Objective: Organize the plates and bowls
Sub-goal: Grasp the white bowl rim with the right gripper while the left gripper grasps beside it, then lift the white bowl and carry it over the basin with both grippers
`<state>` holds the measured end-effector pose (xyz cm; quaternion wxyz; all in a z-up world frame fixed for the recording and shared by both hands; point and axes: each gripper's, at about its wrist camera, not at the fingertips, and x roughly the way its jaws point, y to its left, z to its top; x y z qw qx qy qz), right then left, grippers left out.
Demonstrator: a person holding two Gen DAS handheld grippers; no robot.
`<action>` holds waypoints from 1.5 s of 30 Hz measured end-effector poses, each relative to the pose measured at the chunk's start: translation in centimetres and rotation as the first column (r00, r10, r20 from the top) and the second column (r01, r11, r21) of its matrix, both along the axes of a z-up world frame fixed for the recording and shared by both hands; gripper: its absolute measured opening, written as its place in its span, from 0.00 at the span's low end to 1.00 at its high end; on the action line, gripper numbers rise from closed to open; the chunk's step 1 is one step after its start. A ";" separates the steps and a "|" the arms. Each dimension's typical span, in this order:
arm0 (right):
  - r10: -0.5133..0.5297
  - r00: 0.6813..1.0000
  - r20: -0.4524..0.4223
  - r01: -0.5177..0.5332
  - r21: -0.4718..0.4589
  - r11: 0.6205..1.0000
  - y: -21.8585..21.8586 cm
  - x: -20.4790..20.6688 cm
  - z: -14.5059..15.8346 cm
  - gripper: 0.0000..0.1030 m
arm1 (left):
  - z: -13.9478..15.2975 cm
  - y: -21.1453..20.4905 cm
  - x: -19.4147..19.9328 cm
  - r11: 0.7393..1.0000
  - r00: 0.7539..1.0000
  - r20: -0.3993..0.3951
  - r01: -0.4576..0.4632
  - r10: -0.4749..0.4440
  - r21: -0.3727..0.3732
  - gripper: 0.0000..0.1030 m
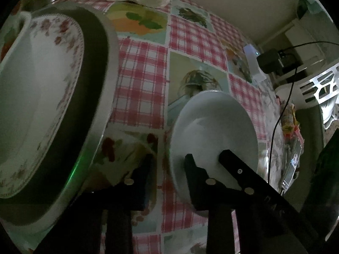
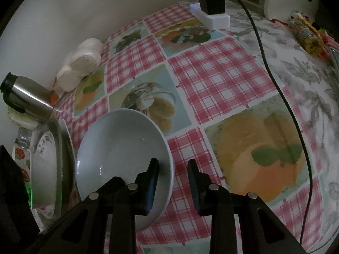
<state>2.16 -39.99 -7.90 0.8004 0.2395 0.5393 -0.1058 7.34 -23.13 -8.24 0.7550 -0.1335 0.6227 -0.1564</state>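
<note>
A plain white bowl (image 2: 122, 154) sits on the checked tablecloth; it also shows in the left wrist view (image 1: 211, 131). My right gripper (image 2: 173, 180) is open, its left finger inside the bowl and its right finger outside, straddling the rim. A floral plate (image 1: 36, 97) lies in a grey round tray (image 1: 101, 110) at the left, seen also in the right wrist view (image 2: 45, 169). My left gripper (image 1: 169, 167) is open between the tray and the bowl, its right finger at the bowl's near edge, holding nothing.
A steel thermos (image 2: 27, 97) and wrapped white rolls (image 2: 82, 63) stand at the far left by the wall. A white box with a black charger (image 2: 211, 4) and its cable (image 2: 275, 80) cross the right side. Colourful packets (image 2: 307, 33) lie at far right.
</note>
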 end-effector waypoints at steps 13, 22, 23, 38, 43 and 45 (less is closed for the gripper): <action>-0.029 0.999 0.032 0.026 0.074 0.997 -0.5 0.1 -0.5 0.30 | -0.6 0.3 0.5 0.996 1.000 -0.002 -0.021 0.021 -0.084 0.19; -0.024 0.999 0.039 0.019 0.117 0.993 -0.7 -0.3 -0.5 0.21 | -0.7 -0.2 0.8 0.997 1.000 0.019 -0.003 0.005 -0.077 0.19; -0.021 0.999 0.041 0.016 0.120 0.993 -0.6 -0.4 -0.5 0.19 | -0.8 -0.2 0.8 0.997 1.000 0.019 -0.003 0.004 -0.078 0.19; -0.025 0.996 0.082 0.015 0.115 0.993 -1.1 -1.0 1.6 0.19 | 1.6 -0.3 0.1 0.995 0.998 0.055 0.039 -0.034 -0.096 0.21; -0.025 0.992 0.124 0.013 0.092 0.996 -0.7 -1.4 4.0 0.19 | 3.7 0.2 -0.2 0.992 0.996 0.086 0.047 -0.037 -0.118 0.21; -0.021 0.990 0.142 0.010 0.081 0.997 -0.3 -1.5 5.1 0.19 | 4.7 0.5 -0.3 0.991 0.994 0.103 0.049 -0.037 -0.126 0.21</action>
